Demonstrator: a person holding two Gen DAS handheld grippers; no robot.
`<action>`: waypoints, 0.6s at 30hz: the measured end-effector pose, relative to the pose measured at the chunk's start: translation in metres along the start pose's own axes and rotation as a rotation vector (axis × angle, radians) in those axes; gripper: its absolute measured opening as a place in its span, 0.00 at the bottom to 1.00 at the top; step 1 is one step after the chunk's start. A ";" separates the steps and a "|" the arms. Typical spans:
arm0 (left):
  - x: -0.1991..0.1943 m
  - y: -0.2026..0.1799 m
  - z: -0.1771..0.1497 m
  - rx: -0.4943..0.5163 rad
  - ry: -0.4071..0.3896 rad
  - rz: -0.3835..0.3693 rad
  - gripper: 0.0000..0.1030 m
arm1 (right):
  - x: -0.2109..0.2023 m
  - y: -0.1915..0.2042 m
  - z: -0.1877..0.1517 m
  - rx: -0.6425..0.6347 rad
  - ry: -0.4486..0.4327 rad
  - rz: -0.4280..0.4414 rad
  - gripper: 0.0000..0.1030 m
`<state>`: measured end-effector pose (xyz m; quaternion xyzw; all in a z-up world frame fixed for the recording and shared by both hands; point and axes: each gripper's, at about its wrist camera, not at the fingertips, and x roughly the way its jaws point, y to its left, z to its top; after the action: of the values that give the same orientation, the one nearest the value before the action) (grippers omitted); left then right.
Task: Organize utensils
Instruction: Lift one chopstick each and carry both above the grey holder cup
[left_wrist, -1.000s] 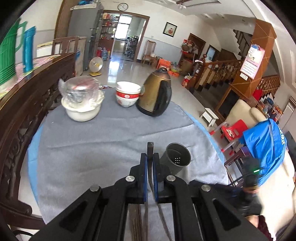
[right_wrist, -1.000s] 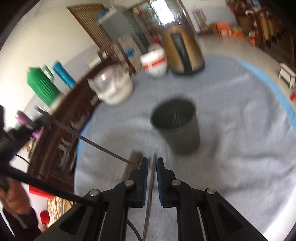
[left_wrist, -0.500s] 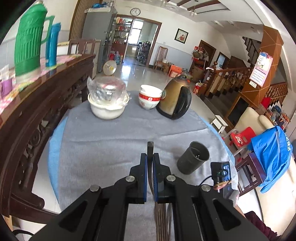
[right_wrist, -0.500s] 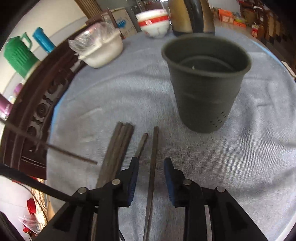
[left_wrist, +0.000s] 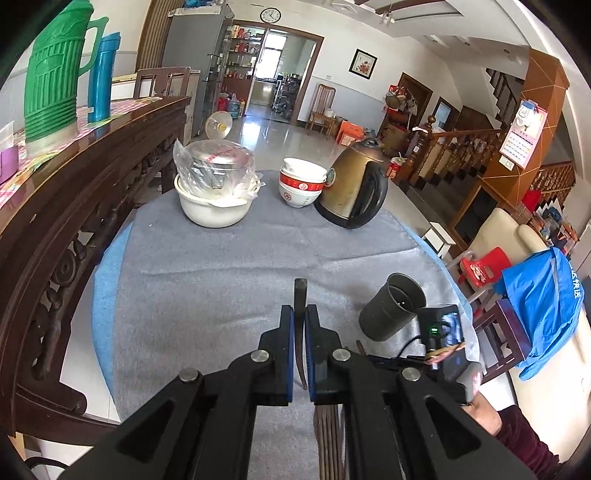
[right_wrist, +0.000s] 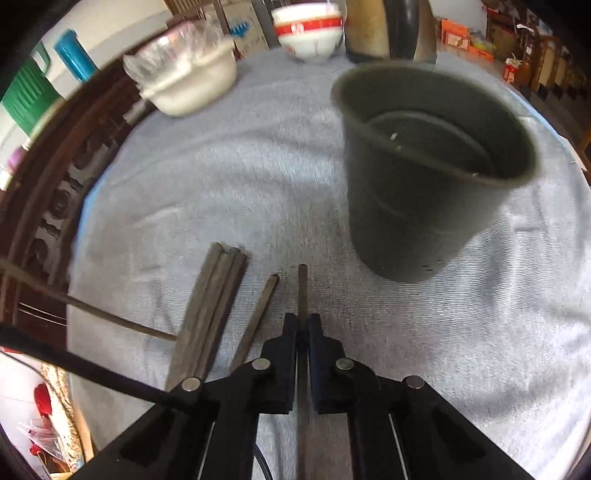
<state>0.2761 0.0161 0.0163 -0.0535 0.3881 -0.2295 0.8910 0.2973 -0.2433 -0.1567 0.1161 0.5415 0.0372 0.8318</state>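
Left gripper: the black two-finger left gripper (left_wrist: 300, 314) is pinched tight on a dark, thin chopstick (left_wrist: 300, 295) — the square end pokes out past the blue-lined pads, held up above the grey cloth (left_wrist: 221, 280).

Right gripper: the black right gripper (right_wrist: 303, 321) is clamped on another dark chopstick (right_wrist: 302, 288), which runs straight forward between the closed fingers, its tip close to the foot of the holder.

Holder: a dark grey, round plastic utensil cup (right_wrist: 424, 173) with small drain holes low in its wall stands upright on the cloth, just ahead and to the right of the right gripper; nothing shows inside it. From the left view the same cup (left_wrist: 391, 312) sits near the table's right edge.

Loose chopsticks: a tight bundle of dark chopsticks (right_wrist: 214, 302) lies flat on the cloth left of the right gripper; a single loose chopstick (right_wrist: 258, 317) lies between the bundle and the gripped one, apart from both.

Far end of the table: a white bowl holding a plastic-wrapped metal pot (left_wrist: 216, 184), a stack of white bowls with red bands (left_wrist: 301, 182) and a brass-coloured kettle with a black handle (left_wrist: 352, 188) — all in a row, well apart from the cup.

Sideboard: a green ribbed thermos jug (left_wrist: 53, 74) and a blue flask (left_wrist: 103, 74) stand on the dark carved wooden sideboard (left_wrist: 74, 192) at the left.
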 end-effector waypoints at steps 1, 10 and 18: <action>-0.001 -0.003 0.001 0.006 -0.004 0.002 0.05 | -0.009 -0.002 -0.002 0.006 -0.024 0.020 0.06; -0.022 -0.053 0.030 0.081 -0.080 -0.041 0.05 | -0.129 -0.031 -0.017 0.049 -0.422 0.179 0.06; -0.042 -0.113 0.078 0.142 -0.243 -0.106 0.05 | -0.237 -0.057 -0.015 0.148 -0.876 0.183 0.06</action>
<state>0.2655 -0.0717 0.1291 -0.0381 0.2569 -0.2948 0.9196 0.1831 -0.3412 0.0352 0.2274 0.1273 0.0189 0.9653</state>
